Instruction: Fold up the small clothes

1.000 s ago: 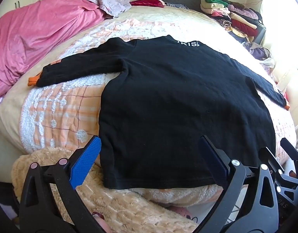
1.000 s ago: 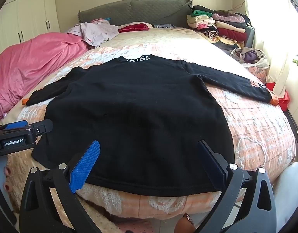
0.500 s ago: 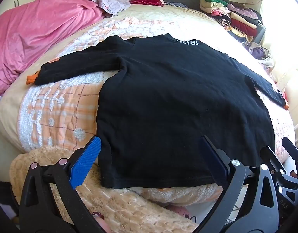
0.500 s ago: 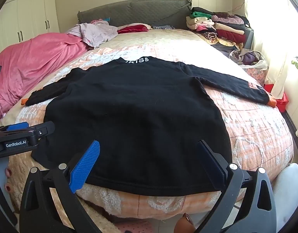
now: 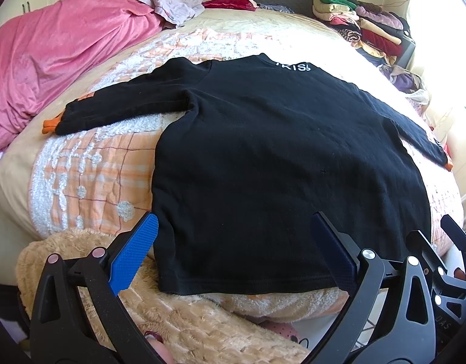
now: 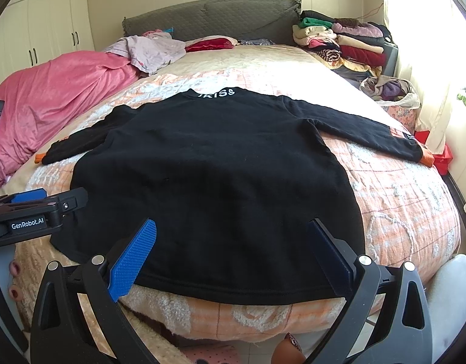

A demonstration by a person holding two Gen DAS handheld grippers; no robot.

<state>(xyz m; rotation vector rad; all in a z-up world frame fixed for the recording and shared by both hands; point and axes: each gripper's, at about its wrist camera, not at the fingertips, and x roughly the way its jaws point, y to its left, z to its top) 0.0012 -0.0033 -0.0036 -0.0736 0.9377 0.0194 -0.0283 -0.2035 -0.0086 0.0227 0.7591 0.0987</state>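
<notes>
A black long-sleeved top point(image 5: 278, 157) with white lettering at the collar and orange cuffs lies flat and spread out on the bed, sleeves out to both sides. It also shows in the right wrist view point(image 6: 214, 182). My left gripper point(image 5: 234, 251) is open and empty, held just above the hem near the top's lower left corner. My right gripper point(image 6: 231, 251) is open and empty, above the hem further right. The left gripper's body point(image 6: 35, 212) shows at the left edge of the right wrist view.
The bed has an orange and white quilt point(image 6: 399, 212). A pink blanket point(image 5: 57, 60) lies heaped at the left. A stack of folded clothes point(image 6: 342, 42) sits at the far right by the headboard point(image 6: 211, 18). A fluffy beige blanket point(image 5: 178, 318) hangs over the near edge.
Both grippers have drifted slightly; the top sits a little higher in the left wrist view and lower in the right wrist view. Both stay open.
</notes>
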